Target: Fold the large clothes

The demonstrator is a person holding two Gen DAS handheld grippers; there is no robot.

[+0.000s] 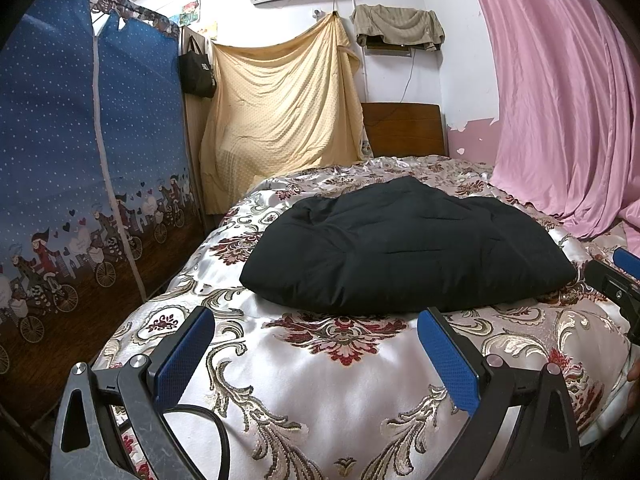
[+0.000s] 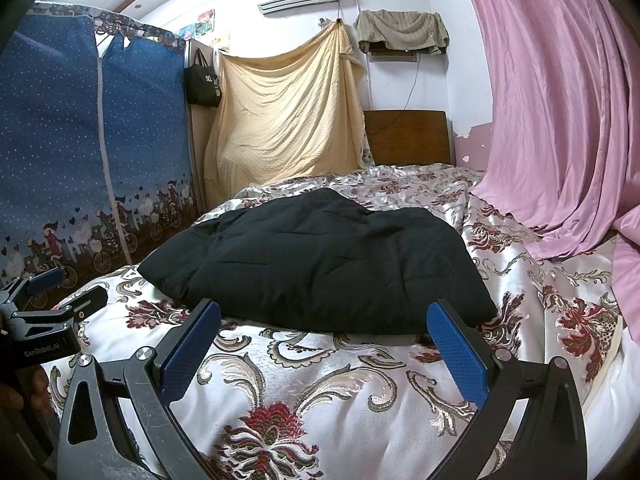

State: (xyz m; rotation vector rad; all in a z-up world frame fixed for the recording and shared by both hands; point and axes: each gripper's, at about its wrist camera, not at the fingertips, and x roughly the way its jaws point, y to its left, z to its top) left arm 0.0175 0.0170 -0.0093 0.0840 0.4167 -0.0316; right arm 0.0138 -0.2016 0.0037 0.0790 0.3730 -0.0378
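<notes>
A black padded garment point(image 1: 404, 244) lies folded into a thick bundle on the bed's floral satin cover point(image 1: 320, 380). The same black garment point(image 2: 320, 260) fills the middle of the right wrist view. My left gripper point(image 1: 316, 320) hovers just short of its near edge, jaws wide apart, holding nothing. My right gripper point(image 2: 324, 316) is open too, with its right fingertip point(image 2: 444, 312) at the bundle's near right corner. Each gripper shows at the edge of the other's view: right gripper point(image 1: 616, 276), left gripper point(image 2: 52, 292).
A blue fabric wardrobe point(image 1: 80, 152) stands along the bed's left side. A yellow sheet point(image 1: 280, 108) hangs at the back beside a wooden headboard point(image 1: 404, 128). Pink curtains point(image 1: 560, 100) drape onto the bed at the right.
</notes>
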